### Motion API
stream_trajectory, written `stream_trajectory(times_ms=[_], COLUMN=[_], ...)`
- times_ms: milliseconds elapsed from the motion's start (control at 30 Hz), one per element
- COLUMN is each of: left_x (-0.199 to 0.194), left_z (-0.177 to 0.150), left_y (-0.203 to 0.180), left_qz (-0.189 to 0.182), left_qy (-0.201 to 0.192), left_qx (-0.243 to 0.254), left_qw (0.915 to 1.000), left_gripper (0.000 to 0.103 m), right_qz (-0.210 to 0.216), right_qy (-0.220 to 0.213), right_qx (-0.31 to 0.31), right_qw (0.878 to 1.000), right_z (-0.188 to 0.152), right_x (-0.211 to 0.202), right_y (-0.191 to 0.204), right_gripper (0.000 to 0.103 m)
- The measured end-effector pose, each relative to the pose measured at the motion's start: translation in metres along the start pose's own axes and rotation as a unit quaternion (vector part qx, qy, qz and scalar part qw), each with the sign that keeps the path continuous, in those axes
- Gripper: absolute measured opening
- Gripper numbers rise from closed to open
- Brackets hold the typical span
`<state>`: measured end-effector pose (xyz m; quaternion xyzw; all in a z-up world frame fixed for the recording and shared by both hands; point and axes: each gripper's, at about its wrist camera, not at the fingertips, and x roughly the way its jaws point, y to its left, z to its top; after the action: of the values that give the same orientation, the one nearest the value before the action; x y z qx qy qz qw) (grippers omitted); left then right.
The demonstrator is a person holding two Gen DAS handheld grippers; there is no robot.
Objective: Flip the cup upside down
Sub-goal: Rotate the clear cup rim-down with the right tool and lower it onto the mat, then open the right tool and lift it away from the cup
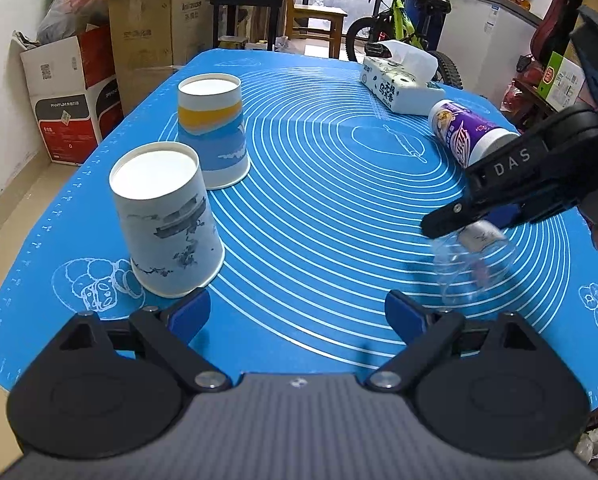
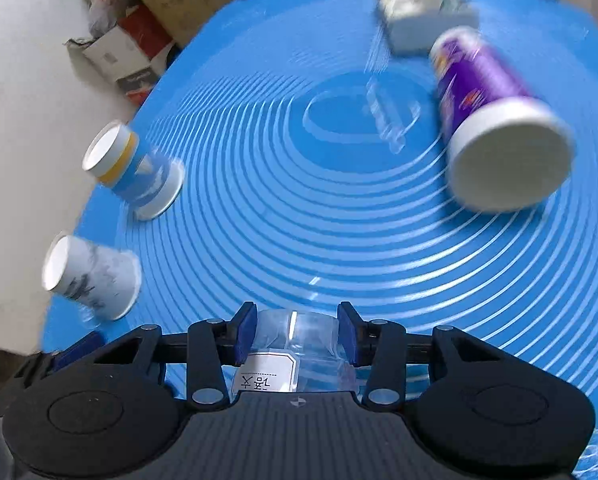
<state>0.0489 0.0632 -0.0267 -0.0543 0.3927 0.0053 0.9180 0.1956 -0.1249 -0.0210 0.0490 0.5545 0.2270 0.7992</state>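
My right gripper (image 2: 295, 338) is shut on a clear plastic cup (image 2: 295, 344) with a white label, held between its blue pads (image 2: 245, 334). In the left wrist view the same cup (image 1: 473, 264) hangs tilted, mouth downward, from the right gripper (image 1: 475, 224) above the blue mat (image 1: 319, 208). My left gripper (image 1: 297, 316) is open and empty near the mat's front edge. Two paper cups stand upside down on the left: a white one with ink drawings (image 1: 167, 216) (image 2: 93, 276) and a blue-and-yellow one (image 1: 213, 130) (image 2: 135, 170).
A purple-and-white canister (image 1: 469, 132) (image 2: 495, 120) lies on its side at the right of the mat. A tissue pack (image 1: 401, 76) (image 2: 419, 12) sits at the far edge. Cardboard boxes (image 1: 139, 20) and a bicycle (image 1: 391, 16) stand behind the table.
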Motion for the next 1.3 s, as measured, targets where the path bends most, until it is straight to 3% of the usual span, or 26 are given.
stream_trajectory(times_ms=[233, 367, 433, 533, 800, 1200, 1233, 1300], left_x=[0.001, 0.0, -0.001, -0.003, -0.004, -0.015, -0.017, -0.021], left_z=[0.001, 0.001, 0.0, 0.0, -0.003, -0.008, -0.009, -0.011], left_y=[-0.001, -0.004, -0.006, -0.009, -0.014, -0.032, -0.034, -0.036], left_qz=[-0.001, -0.003, -0.005, -0.008, -0.009, -0.026, -0.027, -0.028], left_qy=[-0.002, -0.007, -0.011, -0.017, -0.024, -0.038, -0.04, -0.044], left_qx=[-0.005, -0.004, -0.004, -0.002, 0.001, 0.022, 0.025, 0.028], left_qw=[1.0, 1.0, 0.9999, 0.9998, 0.9997, 0.9987, 0.9985, 0.9982], left_gripper=[0.093, 0.093, 0.093, 0.093, 0.093, 0.093, 0.093, 0.093], right_qz=[-0.071, -0.129, -0.133, -0.148, -0.157, -0.144, -0.142, -0.133], right_qy=[-0.108, -0.211, -0.253, -0.282, -0.312, -0.287, -0.286, -0.285], right_qx=[-0.034, -0.064, -0.074, -0.082, -0.104, -0.083, -0.078, -0.068], right_qw=[0.991, 0.967, 0.956, 0.944, 0.931, 0.943, 0.945, 0.947], right_z=[-0.006, -0.015, -0.025, -0.041, -0.087, -0.117, -0.118, -0.12], right_x=[-0.019, -0.027, -0.028, -0.022, -0.021, -0.028, -0.029, -0.032], right_y=[0.004, 0.006, 0.002, -0.002, -0.005, -0.011, -0.012, -0.013], right_gripper=[0.049, 0.049, 0.05, 0.05, 0.05, 0.049, 0.061, 0.072])
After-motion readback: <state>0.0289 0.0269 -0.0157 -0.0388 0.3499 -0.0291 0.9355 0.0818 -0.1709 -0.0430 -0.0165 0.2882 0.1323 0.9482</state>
